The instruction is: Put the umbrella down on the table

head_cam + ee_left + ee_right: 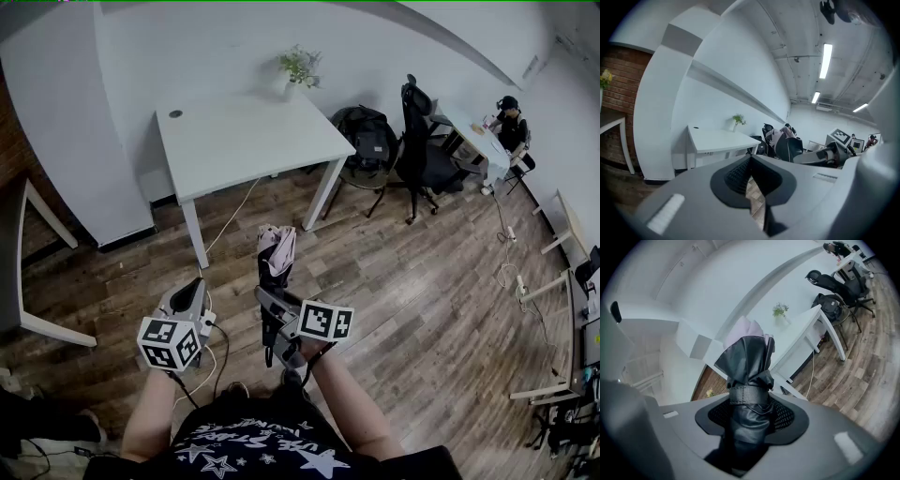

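Observation:
A folded black umbrella with pale pink lining stands nearly upright over the wooden floor, a strap wound round its middle. My right gripper is shut on its lower part; in the right gripper view the umbrella fills the space between the pads of the right gripper. The white table stands farther off, beyond the umbrella, its top bare. My left gripper hangs to the left, shut with nothing in it. The left gripper view shows my left gripper, the table and the umbrella.
A small potted plant sits at the table's far right corner. A black backpack and an office chair stand right of the table. A person sits at a desk far right. A cable runs over the floor.

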`<state>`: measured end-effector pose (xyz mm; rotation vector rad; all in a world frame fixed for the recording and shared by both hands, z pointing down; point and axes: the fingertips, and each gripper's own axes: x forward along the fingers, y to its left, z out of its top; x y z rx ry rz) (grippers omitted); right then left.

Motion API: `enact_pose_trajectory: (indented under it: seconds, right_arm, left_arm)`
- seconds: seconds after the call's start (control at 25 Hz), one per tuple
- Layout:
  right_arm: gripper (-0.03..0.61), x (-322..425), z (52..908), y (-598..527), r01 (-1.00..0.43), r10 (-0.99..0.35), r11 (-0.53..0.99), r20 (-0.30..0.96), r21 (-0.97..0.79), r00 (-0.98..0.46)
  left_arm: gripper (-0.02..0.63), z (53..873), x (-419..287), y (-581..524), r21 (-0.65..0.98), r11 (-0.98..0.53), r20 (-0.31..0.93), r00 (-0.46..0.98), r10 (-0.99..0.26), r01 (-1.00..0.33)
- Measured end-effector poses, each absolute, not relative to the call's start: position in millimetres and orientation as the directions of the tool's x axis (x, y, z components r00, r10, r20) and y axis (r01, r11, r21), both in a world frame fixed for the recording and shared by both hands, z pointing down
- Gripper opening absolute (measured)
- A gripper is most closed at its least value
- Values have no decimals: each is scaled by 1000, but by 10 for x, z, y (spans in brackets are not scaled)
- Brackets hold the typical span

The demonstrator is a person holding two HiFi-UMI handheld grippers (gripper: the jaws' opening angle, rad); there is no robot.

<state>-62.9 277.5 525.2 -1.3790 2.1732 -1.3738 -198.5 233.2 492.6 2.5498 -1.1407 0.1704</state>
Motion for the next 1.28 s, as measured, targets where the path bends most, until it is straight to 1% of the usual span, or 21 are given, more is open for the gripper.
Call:
enact_pose_trajectory:
  seconds: [0.52, 0.76, 0.96, 1.12, 1.28]
  right_arm:
    - [216, -877, 5261, 2650, -612, -811, 118, 280, -782, -514]
    - [218, -906, 5433, 2637, -639, -801, 94, 323, -763, -504]
    - [219, -823, 5367, 2558, -646, -819, 88, 313, -758, -480]
    - [219, -655, 5267, 2429, -664, -830, 93, 311, -742, -464]
    - [219, -465, 5316, 2237, -660, -837, 76, 311, -747, -449]
  left_arm:
    - [3, 4978, -2244, 2269, 258, -637, 243, 687, -685, -726]
    - [3, 5199, -2462, 2378, 280, -607, 281, 668, -689, -744]
    - [3, 5226, -2600, 2303, 275, -596, 285, 656, -698, -754]
    - [3, 5096, -2530, 2195, 265, -613, 258, 667, -699, -744]
    - [3, 5076, -2439, 2039, 248, -614, 258, 662, -703, -749]
